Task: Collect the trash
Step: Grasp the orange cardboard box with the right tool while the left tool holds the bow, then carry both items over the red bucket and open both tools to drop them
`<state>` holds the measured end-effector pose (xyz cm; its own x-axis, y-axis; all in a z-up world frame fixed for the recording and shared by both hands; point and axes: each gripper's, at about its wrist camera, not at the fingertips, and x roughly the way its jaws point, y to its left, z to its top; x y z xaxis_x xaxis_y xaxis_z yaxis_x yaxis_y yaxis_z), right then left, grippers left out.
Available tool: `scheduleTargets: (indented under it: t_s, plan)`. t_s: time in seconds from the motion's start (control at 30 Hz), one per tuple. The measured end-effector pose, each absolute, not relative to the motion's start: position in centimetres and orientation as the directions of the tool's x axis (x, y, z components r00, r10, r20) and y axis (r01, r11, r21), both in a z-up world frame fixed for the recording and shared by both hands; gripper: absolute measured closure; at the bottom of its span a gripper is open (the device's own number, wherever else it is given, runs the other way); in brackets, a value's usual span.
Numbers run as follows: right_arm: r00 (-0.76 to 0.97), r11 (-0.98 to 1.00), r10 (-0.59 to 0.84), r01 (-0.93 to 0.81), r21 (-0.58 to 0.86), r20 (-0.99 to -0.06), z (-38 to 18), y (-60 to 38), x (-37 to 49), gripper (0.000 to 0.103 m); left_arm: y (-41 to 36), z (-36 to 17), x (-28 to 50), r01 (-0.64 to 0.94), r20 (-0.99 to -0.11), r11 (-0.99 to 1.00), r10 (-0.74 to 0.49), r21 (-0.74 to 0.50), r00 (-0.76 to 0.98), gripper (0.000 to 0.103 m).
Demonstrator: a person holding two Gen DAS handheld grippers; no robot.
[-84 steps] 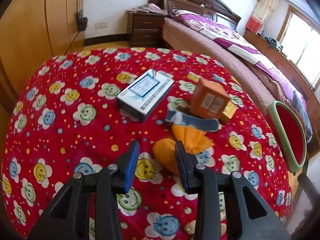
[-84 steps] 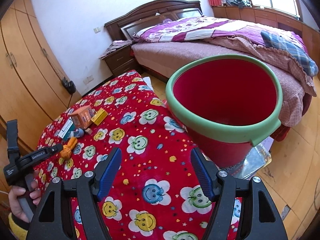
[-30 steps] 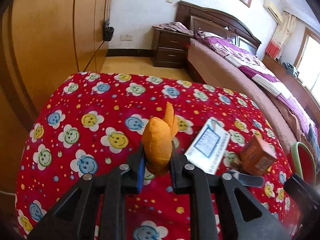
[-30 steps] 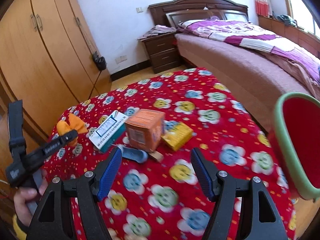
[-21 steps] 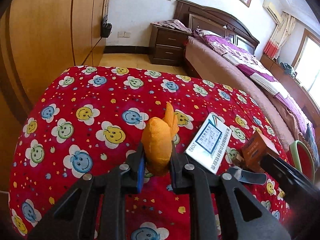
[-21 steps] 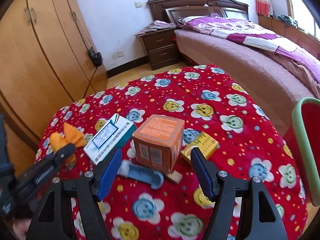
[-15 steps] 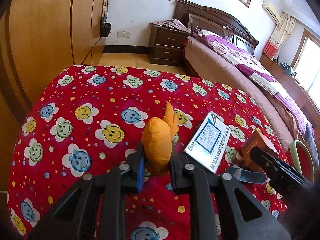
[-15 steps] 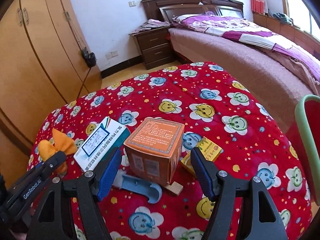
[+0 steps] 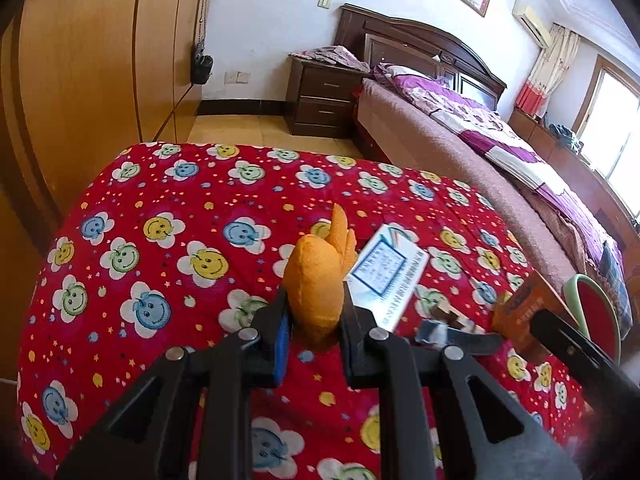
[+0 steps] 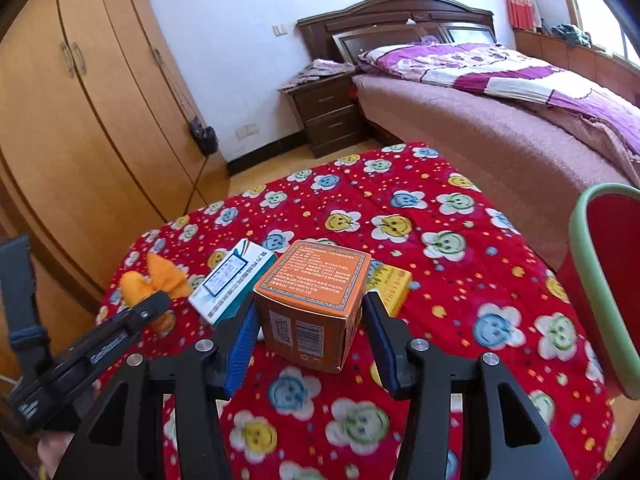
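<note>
- The orange box (image 10: 316, 300) stands on the red smiley-patterned cloth (image 10: 440, 280), between the right gripper (image 10: 314, 340)'s blue pads (image 10: 240, 344).
- Those jaws have just been closing around it; contact is unclear.
- The left gripper (image 9: 314, 334) is clamped on an orange cloth scrap (image 9: 318, 276), lifted above the cloth.
- A white-and-teal box (image 10: 236, 280), a yellow packet (image 10: 390, 284) and a blue piece (image 9: 452, 334) lie near the box.
- The red bin with its green rim (image 10: 592, 288) stands at the right edge.

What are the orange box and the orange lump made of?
Orange box: likely printed cardboard with a slight sheen; crisp folded edges, barcode, printed text. Orange lump in the left gripper: looks like soft matte fabric or crumpled paper; pinched, with a flared end.
</note>
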<state>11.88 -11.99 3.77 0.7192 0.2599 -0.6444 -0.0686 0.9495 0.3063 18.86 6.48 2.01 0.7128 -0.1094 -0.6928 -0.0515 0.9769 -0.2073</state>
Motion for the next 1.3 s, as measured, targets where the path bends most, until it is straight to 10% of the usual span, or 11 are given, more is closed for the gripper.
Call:
scheduleTargets:
  t_s: [1.3]
  plan:
    - [0.837, 0.900, 0.017, 0.225, 0.373, -0.546, 5.3, -31.5, -2.8, 0.050, -14.1, 7.6, 12.1, 0.296, -0.671, 0.949, -0.291, -0.110, 0.682, 0.083]
